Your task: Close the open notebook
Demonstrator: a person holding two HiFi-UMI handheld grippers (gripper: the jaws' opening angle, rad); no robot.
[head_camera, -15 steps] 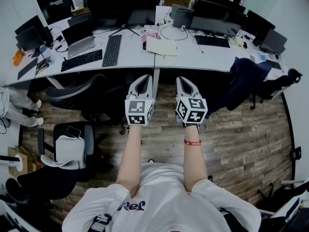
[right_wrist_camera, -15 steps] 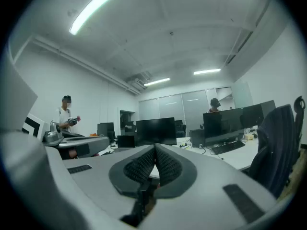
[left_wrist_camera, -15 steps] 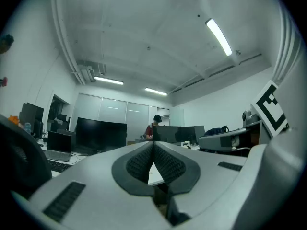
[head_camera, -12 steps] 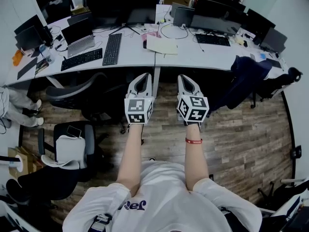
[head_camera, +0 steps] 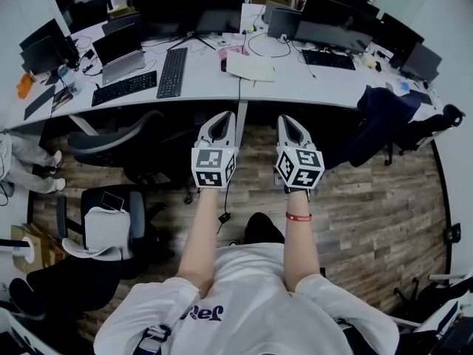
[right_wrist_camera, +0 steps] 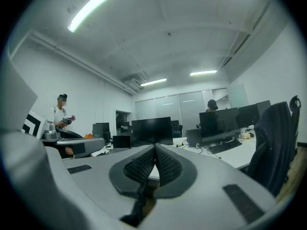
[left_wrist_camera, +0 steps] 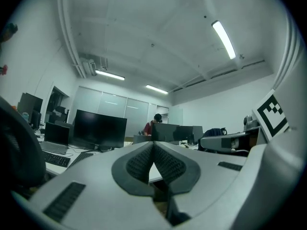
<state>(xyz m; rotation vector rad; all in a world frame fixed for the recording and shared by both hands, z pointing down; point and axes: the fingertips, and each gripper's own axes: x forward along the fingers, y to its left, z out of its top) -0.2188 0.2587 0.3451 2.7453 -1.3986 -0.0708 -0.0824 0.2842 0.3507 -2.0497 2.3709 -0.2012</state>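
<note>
Right gripper (head_camera: 290,122) has drifted slightly rightward. Head view: it and the left gripper (head_camera: 220,120) are level, well short of the notebook (head_camera: 251,67) on the desk (head_camera: 199,80); the shirt print is unreadable. Left gripper view: jaws pressed together, empty. Right gripper view: the same, plus a standing person (right_wrist_camera: 60,114) whom the left gripper view lacks.

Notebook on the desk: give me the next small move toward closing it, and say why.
Probably step forward, bringing both grippers up to the open notebook on the white desk. The left gripper and right gripper are level over the wooden floor, short of the desk's edge, jaws together and empty, so neither can touch the pages from here.
</note>
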